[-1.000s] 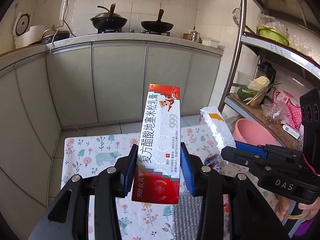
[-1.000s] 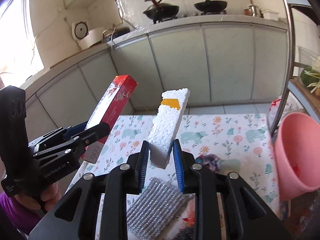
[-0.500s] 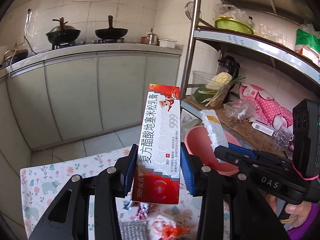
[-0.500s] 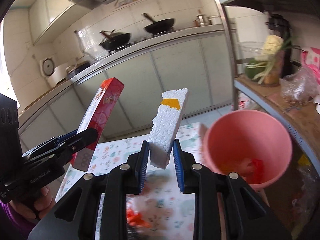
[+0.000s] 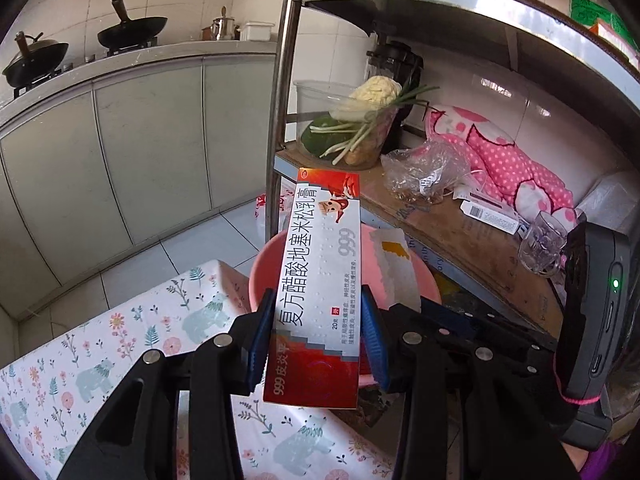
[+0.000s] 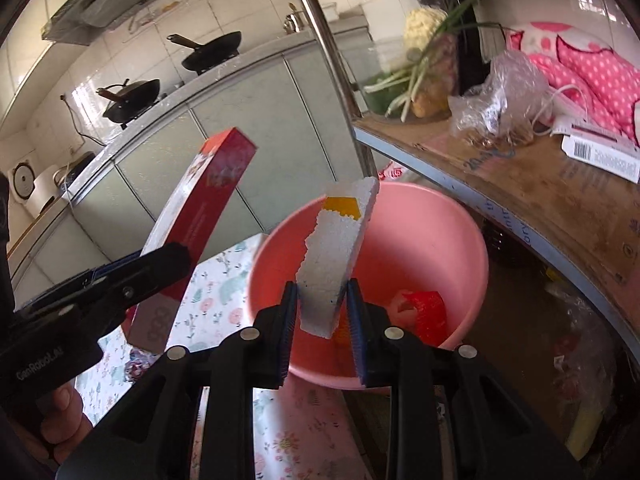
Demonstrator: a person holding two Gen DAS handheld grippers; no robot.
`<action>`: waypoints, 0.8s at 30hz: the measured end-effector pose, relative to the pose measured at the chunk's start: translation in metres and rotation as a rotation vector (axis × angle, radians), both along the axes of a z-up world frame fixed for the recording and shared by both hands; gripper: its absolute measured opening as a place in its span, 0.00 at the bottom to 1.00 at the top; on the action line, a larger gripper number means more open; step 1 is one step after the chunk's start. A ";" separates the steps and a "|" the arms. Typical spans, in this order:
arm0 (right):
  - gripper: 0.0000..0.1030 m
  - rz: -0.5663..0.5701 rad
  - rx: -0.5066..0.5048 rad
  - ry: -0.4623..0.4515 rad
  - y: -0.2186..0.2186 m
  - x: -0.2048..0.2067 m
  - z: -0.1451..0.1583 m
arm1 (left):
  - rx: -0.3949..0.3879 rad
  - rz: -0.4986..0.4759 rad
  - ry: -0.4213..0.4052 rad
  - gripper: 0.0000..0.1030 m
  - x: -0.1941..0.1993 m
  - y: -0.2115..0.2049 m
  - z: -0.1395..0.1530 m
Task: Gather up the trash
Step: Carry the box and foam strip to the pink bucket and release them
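My left gripper (image 5: 316, 340) is shut on a long red and white carton (image 5: 320, 280), held upright in front of the pink bucket (image 5: 260, 272). My right gripper (image 6: 322, 320) is shut on a white foam strip (image 6: 336, 256) with a yellow patch, held over the mouth of the pink bucket (image 6: 436, 232). Red wrapper scraps (image 6: 424, 312) lie inside the bucket. In the right wrist view the left gripper (image 6: 116, 280) and its carton (image 6: 200, 208) stand to the left of the bucket. The foam strip (image 5: 394, 264) shows behind the carton in the left wrist view.
The floral tablecloth (image 5: 120, 340) ends beside the bucket. A metal shelf post (image 5: 280, 100) and a wooden shelf (image 6: 540, 192) with vegetables, a plastic bag and a glass mug (image 5: 540, 248) rise right behind the bucket. Kitchen cabinets (image 5: 140, 140) stand across the tiled floor.
Both grippers have swung right from over the table to the pink bucket by the shelf, each still gripping its item. The silver sponge and table trash have dropped out of view.
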State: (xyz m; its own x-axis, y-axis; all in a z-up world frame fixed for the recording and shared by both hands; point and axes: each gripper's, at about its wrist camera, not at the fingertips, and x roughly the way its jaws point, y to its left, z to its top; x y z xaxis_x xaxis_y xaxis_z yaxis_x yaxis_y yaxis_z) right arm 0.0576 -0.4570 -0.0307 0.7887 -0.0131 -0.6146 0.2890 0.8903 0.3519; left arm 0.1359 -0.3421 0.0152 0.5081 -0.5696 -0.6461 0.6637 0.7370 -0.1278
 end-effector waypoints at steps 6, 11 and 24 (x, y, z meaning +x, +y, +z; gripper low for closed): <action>0.25 -0.010 0.007 0.023 -0.003 0.012 -0.014 | 0.044 0.002 0.029 0.39 0.026 -0.031 -0.019; 0.25 -0.015 -0.006 0.040 -0.001 0.020 -0.021 | 0.053 0.013 0.074 0.39 0.041 -0.040 -0.035; 0.40 -0.037 0.023 0.087 -0.009 0.025 -0.034 | 0.050 0.017 0.112 0.43 0.049 -0.039 -0.042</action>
State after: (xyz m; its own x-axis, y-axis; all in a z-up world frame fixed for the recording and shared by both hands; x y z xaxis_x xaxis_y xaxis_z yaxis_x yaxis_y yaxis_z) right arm 0.0830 -0.4661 -0.0651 0.7318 -0.0265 -0.6810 0.3519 0.8704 0.3443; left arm 0.1851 -0.3811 -0.0268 0.4409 -0.5266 -0.7268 0.6344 0.7557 -0.1626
